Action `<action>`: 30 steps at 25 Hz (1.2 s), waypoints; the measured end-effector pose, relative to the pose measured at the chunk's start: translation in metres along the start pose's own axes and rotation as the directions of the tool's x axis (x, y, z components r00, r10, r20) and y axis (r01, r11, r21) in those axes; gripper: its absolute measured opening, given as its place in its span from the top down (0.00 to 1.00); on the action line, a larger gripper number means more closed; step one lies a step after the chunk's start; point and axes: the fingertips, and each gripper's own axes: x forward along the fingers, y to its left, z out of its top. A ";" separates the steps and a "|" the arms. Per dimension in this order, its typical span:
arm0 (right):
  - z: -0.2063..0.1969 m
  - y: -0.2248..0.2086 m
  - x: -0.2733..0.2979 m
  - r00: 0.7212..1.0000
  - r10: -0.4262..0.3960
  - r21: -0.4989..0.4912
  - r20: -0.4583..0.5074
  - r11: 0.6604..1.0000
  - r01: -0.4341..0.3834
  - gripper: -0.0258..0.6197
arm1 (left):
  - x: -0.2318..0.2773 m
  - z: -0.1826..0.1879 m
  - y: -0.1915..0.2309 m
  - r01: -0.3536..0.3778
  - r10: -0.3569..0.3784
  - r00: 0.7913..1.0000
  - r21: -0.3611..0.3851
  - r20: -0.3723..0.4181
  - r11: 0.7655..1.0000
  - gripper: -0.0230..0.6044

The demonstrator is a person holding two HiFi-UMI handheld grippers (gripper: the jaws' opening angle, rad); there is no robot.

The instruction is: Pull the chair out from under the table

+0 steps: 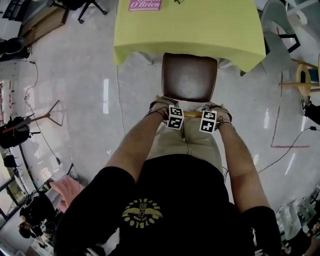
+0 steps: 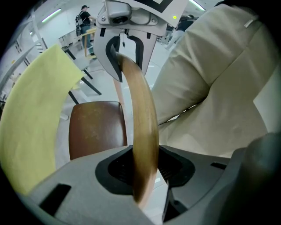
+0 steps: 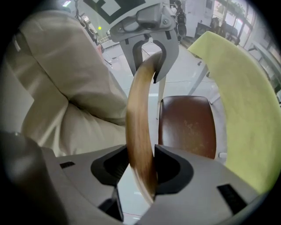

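Note:
The chair's brown seat (image 1: 189, 77) sticks out from under the table with the yellow-green cloth (image 1: 200, 30), its front part still beneath the cloth's edge. Both grippers point down onto the curved wooden back rail (image 1: 192, 114). My left gripper (image 1: 175, 118) is shut on the rail's left part, and my right gripper (image 1: 208, 121) on its right part. In the left gripper view the rail (image 2: 142, 132) runs between the left gripper's (image 2: 145, 169) pads to the right gripper (image 2: 127, 48). In the right gripper view the right gripper (image 3: 142, 169) clamps the rail (image 3: 139, 127) beside the seat (image 3: 188, 125).
The person's beige trousers (image 2: 210, 88) stand right behind the chair back. A pink book (image 1: 145, 5) lies on the table. A stand (image 1: 47, 116) and cables lie on the floor at left; a wooden stool (image 1: 305, 80) and a grey chair (image 1: 280, 20) at right.

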 end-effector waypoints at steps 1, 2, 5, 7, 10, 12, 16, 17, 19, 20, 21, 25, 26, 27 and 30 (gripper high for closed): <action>0.001 0.003 0.001 1.000 0.000 0.002 0.001 1.000 0.000 0.69 | 0.001 0.001 -0.003 -0.004 0.004 1.000 0.002 0.002 1.000 0.73; 0.002 0.007 0.001 1.000 0.001 0.002 0.001 1.000 -0.001 0.69 | 0.001 0.001 -0.007 -0.006 0.006 1.000 0.002 0.004 1.000 0.73; 0.004 0.018 0.001 1.000 0.012 -0.003 -0.004 1.000 -0.012 0.69 | 0.001 0.002 -0.019 0.002 -0.002 1.000 -0.006 0.004 1.000 0.73; 0.005 0.021 0.000 1.000 0.019 -0.004 -0.006 1.000 -0.019 0.69 | 0.000 0.001 -0.023 0.010 -0.010 1.000 -0.012 0.000 1.000 0.74; 0.007 0.024 -0.001 1.000 0.025 -0.008 -0.001 1.000 -0.025 0.69 | -0.001 0.001 -0.027 0.015 -0.015 1.000 -0.021 -0.002 1.000 0.73; 0.008 0.027 0.000 1.000 0.028 -0.010 0.003 1.000 -0.028 0.69 | 0.000 0.002 -0.030 0.021 -0.021 1.000 -0.025 -0.007 0.999 0.73; 0.009 0.037 0.003 0.999 0.038 -0.015 0.015 0.999 -0.037 0.69 | 0.004 0.003 -0.039 0.030 -0.031 0.999 -0.036 -0.018 0.999 0.73; 0.009 0.038 0.003 0.999 0.039 -0.016 0.019 0.999 -0.038 0.69 | 0.004 0.003 -0.040 0.028 -0.029 0.999 -0.041 -0.017 0.999 0.73; 0.011 0.037 0.003 0.999 0.045 -0.012 0.027 0.999 -0.045 0.69 | 0.003 0.002 -0.039 0.026 -0.027 1.000 -0.053 -0.013 0.998 0.73; 0.011 0.036 0.003 0.998 0.053 -0.006 0.032 0.999 -0.053 0.69 | 0.003 0.002 -0.038 0.029 -0.029 1.000 -0.063 -0.009 0.998 0.73; 0.011 0.036 0.003 0.997 0.065 0.002 0.039 0.998 -0.065 0.69 | 0.003 0.002 -0.038 0.035 -0.036 0.999 -0.077 -0.003 0.996 0.73; 0.017 0.037 -0.002 0.989 0.099 0.043 0.113 0.994 -0.104 0.68 | -0.002 0.005 -0.038 0.068 -0.059 0.997 -0.173 0.057 0.983 0.69; 0.019 0.036 -0.005 0.985 0.102 0.063 0.141 0.992 -0.112 0.68 | -0.005 0.005 -0.037 0.078 -0.063 0.995 -0.203 0.076 0.976 0.69; 0.020 0.035 -0.008 0.980 0.107 0.092 0.168 0.988 -0.124 0.67 | -0.007 0.005 -0.036 0.089 -0.069 0.993 -0.236 0.093 0.968 0.68; 0.021 0.031 -0.015 0.965 0.117 0.210 0.235 0.963 -0.168 0.67 | -0.012 0.007 -0.033 0.122 -0.080 0.987 -0.334 0.137 0.935 0.65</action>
